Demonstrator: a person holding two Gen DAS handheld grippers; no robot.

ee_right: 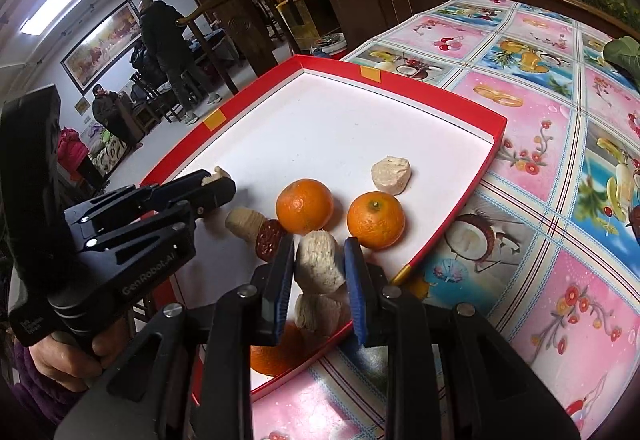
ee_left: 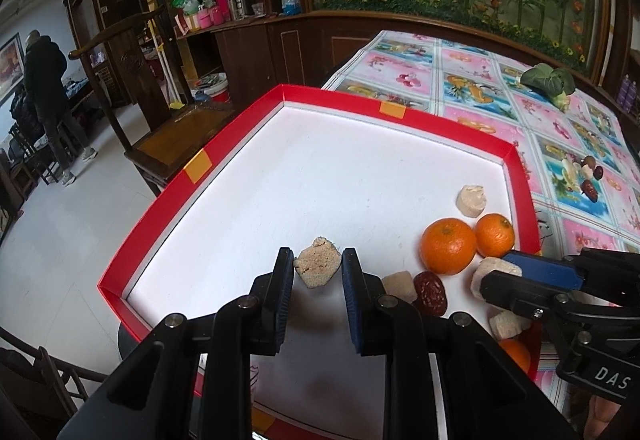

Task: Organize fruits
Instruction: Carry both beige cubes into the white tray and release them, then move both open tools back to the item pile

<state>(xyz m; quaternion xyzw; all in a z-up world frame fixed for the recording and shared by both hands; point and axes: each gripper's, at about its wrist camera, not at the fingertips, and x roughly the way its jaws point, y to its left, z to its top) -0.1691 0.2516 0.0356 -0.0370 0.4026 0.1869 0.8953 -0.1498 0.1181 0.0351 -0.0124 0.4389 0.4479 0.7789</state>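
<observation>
We have the left claw (ee_left: 317, 269) clenched on a tan crumbly chunk (ee_left: 318, 267) just above the white floor of the red tray (ee_left: 192, 180). Our right claw (ee_right: 319, 266) grips a pale chunk (ee_right: 319, 262) near the tray's right rim, beside two oranges (ee_right: 305, 205) and a red date (ee_right: 269, 239). The tray sits on the fruit-print worktop (ee_right: 540, 168).

Two oranges (ee_right: 305, 205) side by side in tray (ee_right: 400, 108), date (ee_right: 269, 241) left of them, tray on table (ee_right: 540, 160)
</observation>
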